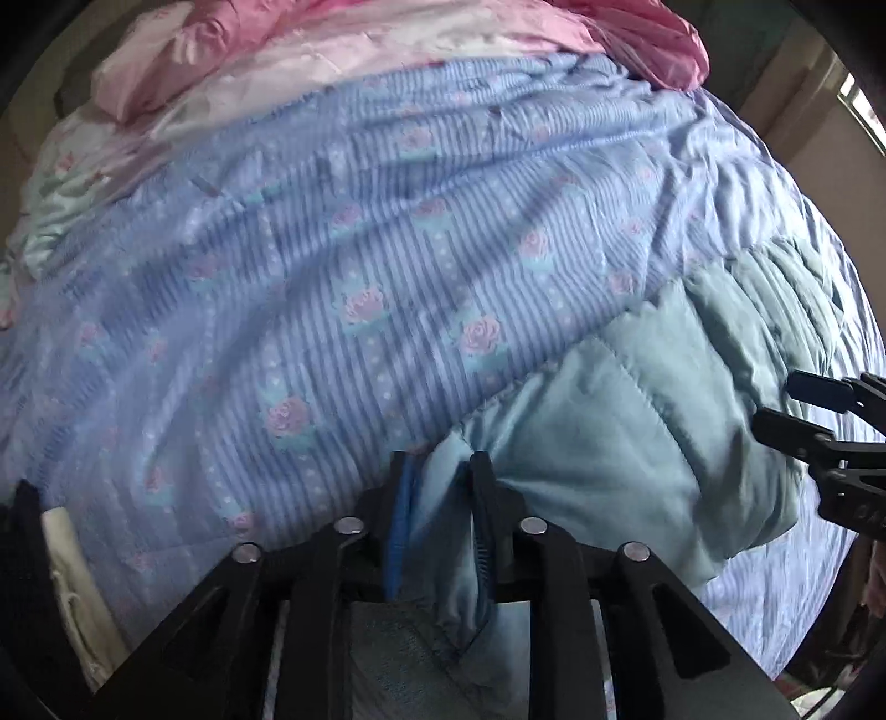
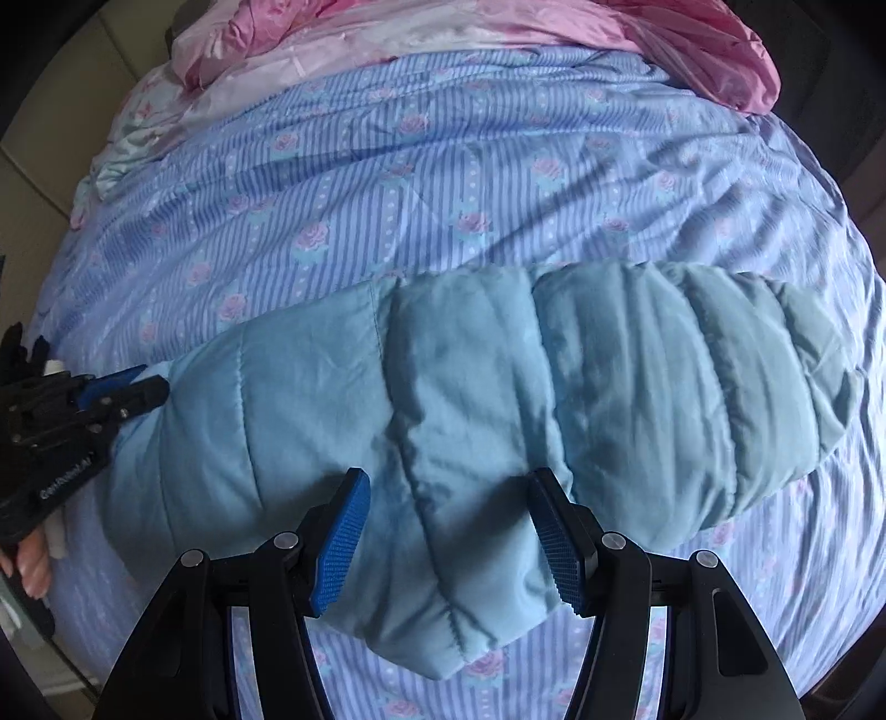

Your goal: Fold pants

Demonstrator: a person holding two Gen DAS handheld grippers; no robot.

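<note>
Pants (image 2: 443, 387) lay across the bed (image 2: 387, 194); left gripper (image 1: 437, 471) was clamped on one end as anchor, right gripper (image 2: 448, 487) was wide open, empty, poised over the edge.

The quilted pants (image 2: 498, 399) lie crosswise on the bedspread (image 2: 387, 183), near the bed's front edge. The left gripper (image 1: 437, 531) sits at their left end, fabric caught between its fingers; the right gripper (image 2: 448, 531) straddles their near edge. A rumpled quilt (image 2: 498, 33) is heaped behind, at the far side.
</note>
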